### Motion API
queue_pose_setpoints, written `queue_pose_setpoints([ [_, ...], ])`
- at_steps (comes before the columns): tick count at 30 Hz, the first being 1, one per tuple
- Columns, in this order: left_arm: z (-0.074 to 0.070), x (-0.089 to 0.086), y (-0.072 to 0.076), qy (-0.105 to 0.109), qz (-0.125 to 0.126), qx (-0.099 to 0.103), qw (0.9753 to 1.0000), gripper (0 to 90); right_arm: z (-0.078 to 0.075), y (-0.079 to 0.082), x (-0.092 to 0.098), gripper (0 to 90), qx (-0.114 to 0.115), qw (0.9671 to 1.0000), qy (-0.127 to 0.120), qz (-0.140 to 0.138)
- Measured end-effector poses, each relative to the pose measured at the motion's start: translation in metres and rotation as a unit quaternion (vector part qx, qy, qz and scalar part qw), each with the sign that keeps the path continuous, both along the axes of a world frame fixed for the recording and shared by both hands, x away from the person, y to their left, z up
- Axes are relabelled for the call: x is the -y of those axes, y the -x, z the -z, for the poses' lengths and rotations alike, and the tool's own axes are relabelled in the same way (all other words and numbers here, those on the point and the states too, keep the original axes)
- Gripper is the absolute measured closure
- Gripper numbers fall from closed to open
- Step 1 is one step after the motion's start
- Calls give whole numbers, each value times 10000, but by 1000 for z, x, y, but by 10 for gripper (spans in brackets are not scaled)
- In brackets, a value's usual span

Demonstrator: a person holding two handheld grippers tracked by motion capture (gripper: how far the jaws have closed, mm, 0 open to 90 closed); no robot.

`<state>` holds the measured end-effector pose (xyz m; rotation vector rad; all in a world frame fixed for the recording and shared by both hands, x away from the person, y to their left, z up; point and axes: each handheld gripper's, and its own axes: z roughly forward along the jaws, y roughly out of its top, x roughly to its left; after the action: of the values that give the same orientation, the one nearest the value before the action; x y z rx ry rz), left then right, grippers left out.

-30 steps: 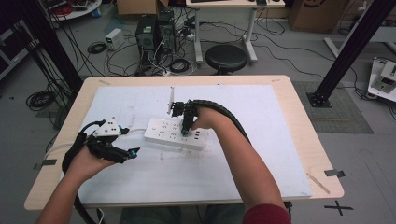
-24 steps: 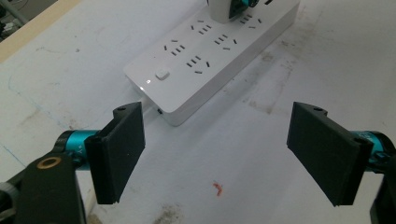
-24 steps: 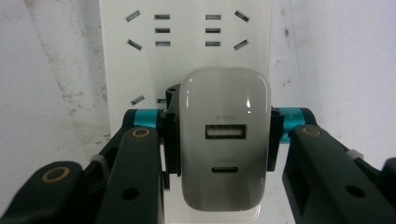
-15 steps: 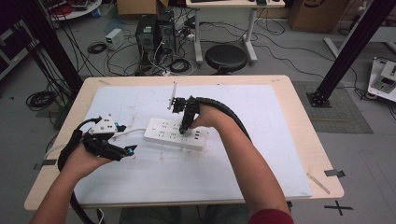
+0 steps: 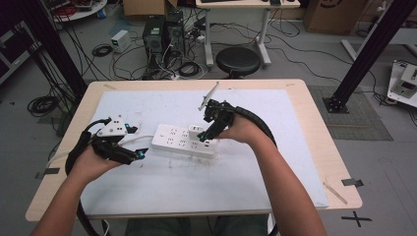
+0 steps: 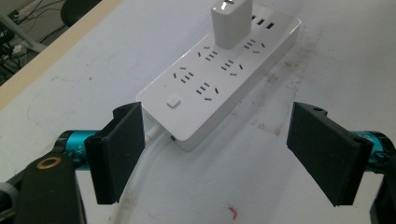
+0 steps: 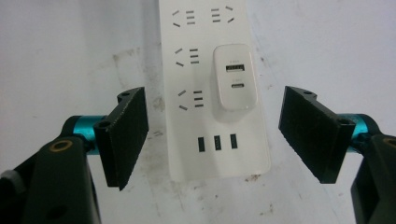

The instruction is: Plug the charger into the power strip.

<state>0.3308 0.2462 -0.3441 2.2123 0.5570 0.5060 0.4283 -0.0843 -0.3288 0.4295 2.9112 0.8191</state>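
Lying flat near the middle of the pale blue-white mat (image 5: pixel 295 147) that covers your light wooden bench (image 5: pixel 324 142) is item one, a long white plastic power strip (image 5: pixel 177 140), its length running left to right across the high view. Its top face carries two rows of socket openings, a small square white switch button (image 6: pixel 173 101) at the end nearest your left hand, and three dark USB slots (image 7: pixel 217 142) at the opposite end. Item two, a white rectangular plug-in charger block (image 7: pixel 235 77), stands upright in a socket close to the USB end; two ports show on its upper face. Item three, your left gripper (image 6: pixel 229 158), sits low at the switch end of the strip with its black jaws spread wide and holding nothing; the strip's near corner lies between them without touching either pad, and a white cable (image 6: pixel 140 163) leaves that end beside the jaw seen at the left of the left gripper view. Item four, your right gripper (image 7: pixel 212 135), hangs above the USB end, pointing down at the strip, jaws likewise wide apart and empty, with the strip and charger framed between them and clear of both pads. Scuffs and faint stains mark the mat around the strip.
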Motion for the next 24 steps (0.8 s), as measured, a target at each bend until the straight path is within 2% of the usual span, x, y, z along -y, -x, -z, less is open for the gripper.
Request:
queue_pose_setpoints([
  [3, -2, 1, -3, 17, 95, 64, 9999, 192, -5, 12, 16, 223, 90, 9993, -294, 206],
  [5, -3, 1, -4, 88, 141, 96, 9998, 192, -6, 19, 27, 219, 143, 9983, -522, 223],
  [13, -4, 0, -8, 263, 253, 218, 9991, 190, 0, 44, 71, 203, 260, 9925, -1059, 548],
  [17, -4, -3, -9, 368, 267, 283, 9986, 190, 4, 53, 86, 202, 277, 9906, -1195, 600],
  [24, -5, -6, -8, 487, 247, 330, 9980, 190, 11, 63, 96, 202, 302, 9891, -1296, 629],
])
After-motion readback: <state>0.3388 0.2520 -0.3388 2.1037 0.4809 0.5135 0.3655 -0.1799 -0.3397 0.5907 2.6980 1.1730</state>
